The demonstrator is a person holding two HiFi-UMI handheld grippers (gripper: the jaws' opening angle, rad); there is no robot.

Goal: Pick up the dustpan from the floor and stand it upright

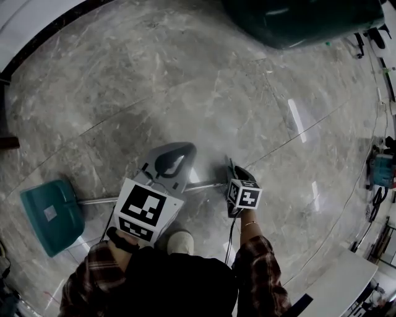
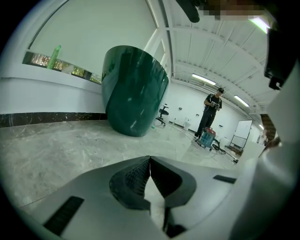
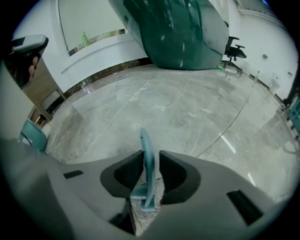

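Note:
The teal dustpan [image 1: 49, 217] lies flat on the marble floor at the left of the head view. Its metal handle rod [image 1: 96, 200] runs right, passes under my left gripper, and ends at my right gripper [image 1: 235, 173]. In the right gripper view the teal handle end [image 3: 147, 164] stands edge-on between the jaws of my right gripper [image 3: 149, 176]. The pads sit close on both sides, with a thin gap on the right. The pan [image 3: 33, 136] shows at the left edge. My left gripper [image 1: 187, 148] [image 2: 150, 161] hovers above the rod, shut and empty.
A large dark green container [image 1: 303, 18] [image 2: 133, 89] [image 3: 178, 28] stands ahead. A person [image 2: 211, 110] stands by a blue vacuum [image 1: 382, 170] with hoses at the right. A white table [image 1: 340, 285] is at lower right. A curved wall base [image 1: 37, 31] runs along the upper left.

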